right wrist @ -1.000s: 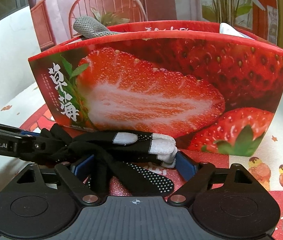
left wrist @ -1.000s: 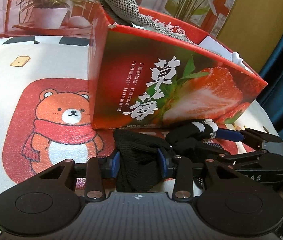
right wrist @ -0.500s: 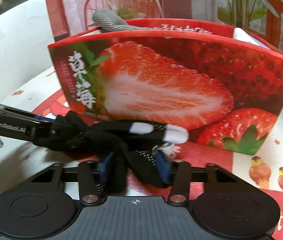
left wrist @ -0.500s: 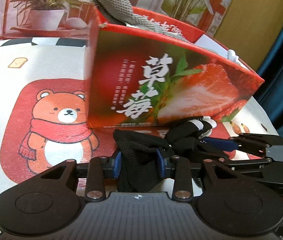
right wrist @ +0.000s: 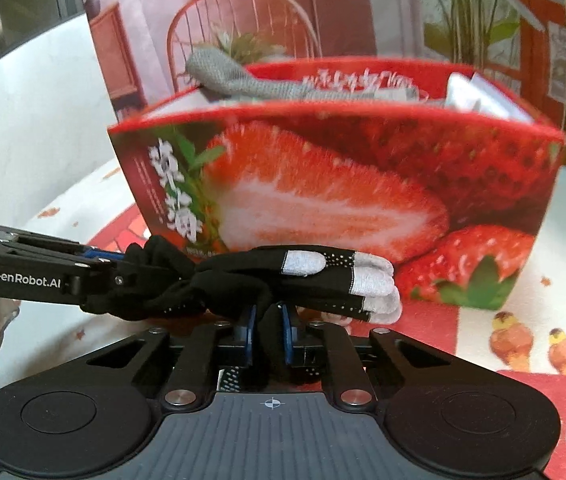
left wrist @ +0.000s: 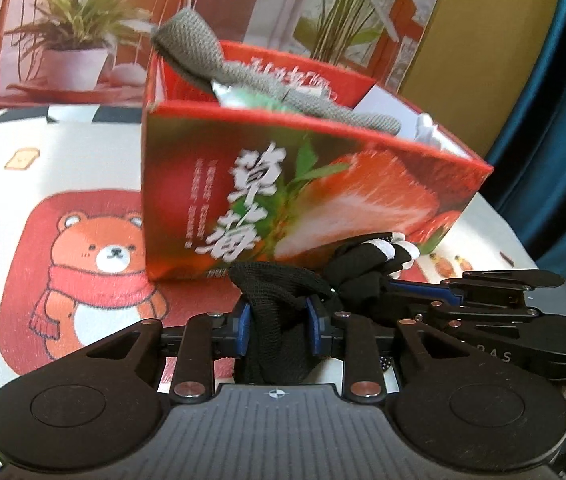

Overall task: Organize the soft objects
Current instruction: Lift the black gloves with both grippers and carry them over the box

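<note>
A black glove with grey fingertips hangs in front of the red strawberry box, stretched between both grippers. My right gripper is closing, and its blue pads pinch a fold of the glove's middle. My left gripper is also closing, with the bunched black cuff end of the glove filling the gap between its pads. In the left wrist view the right gripper comes in from the right. In the right wrist view the left gripper comes in from the left. A grey knitted piece lies over the rim of the box.
The box stands on a tablecloth printed with a bear and red patches. White things lie in the box's right end. A backdrop with a potted plant stands behind, and a blue curtain hangs at the right.
The right jaws have gone from wide apart to pinching the glove. The left jaws have narrowed on the cuff. Both grippers have risen a little with the glove, so more of the box's inside shows.
</note>
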Motion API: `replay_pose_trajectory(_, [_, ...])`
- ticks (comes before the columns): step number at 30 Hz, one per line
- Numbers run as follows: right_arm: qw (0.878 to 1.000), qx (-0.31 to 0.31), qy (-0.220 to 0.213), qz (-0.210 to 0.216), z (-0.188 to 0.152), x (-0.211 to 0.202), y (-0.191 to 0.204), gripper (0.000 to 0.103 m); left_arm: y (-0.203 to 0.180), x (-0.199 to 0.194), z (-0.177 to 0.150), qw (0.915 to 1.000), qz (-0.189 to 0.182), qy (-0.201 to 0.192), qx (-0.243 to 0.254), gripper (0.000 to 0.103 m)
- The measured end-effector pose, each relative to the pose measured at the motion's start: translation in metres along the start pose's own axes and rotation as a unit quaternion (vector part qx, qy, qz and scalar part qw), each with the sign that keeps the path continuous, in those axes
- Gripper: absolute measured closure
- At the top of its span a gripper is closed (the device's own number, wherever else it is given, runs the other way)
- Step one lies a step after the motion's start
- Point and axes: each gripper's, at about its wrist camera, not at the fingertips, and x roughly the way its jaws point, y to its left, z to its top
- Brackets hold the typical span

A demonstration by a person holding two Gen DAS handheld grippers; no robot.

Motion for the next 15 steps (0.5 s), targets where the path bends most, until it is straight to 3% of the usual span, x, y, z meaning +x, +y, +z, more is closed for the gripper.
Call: replay_pose_trajectory(15, [0.996,-0.017,-0.091,-0.004,0.026,-0.061,0.007,0.091,-0.034,-0.055,0.025,0.9967,-0.001,-0.075,0.03,0.074])
